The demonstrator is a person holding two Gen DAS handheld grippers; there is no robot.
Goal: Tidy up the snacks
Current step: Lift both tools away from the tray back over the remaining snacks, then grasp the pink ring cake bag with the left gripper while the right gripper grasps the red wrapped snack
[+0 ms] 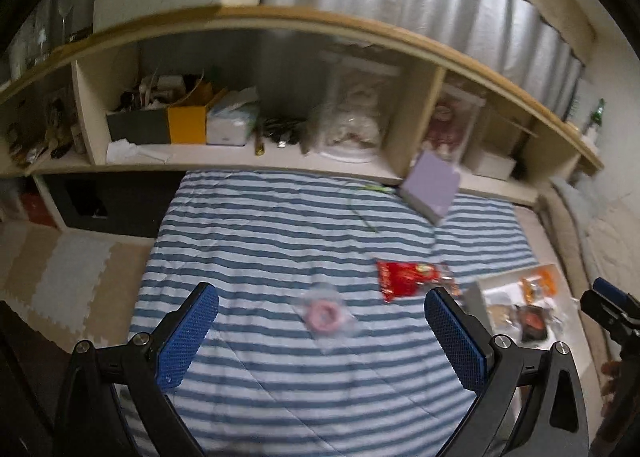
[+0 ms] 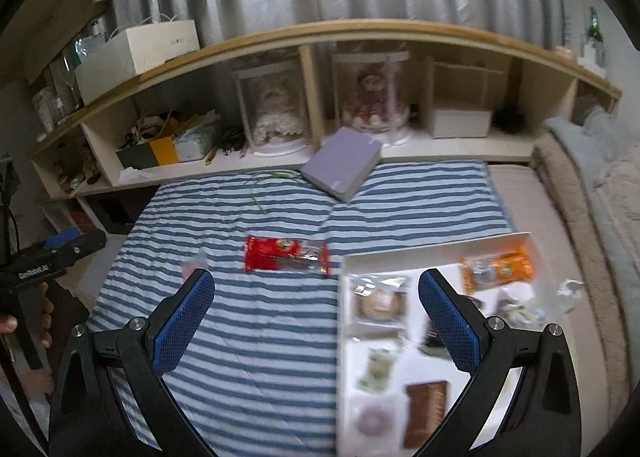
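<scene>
your left gripper hangs wide open and empty; the pink donut packet lies just ahead between its fingers, so lower and close. your right gripper is open, empty too.

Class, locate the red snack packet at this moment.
The red snack packet lies on the striped blanket, just left of the white tray, nearer than the purple book.

Striped bed, red snack packet, white tray, purple box

left gripper body: white lettering, seems "GenRobot.AI"
white box on shelf: faint print, unreadable
snack wrappers: blurred, unreadable
</scene>
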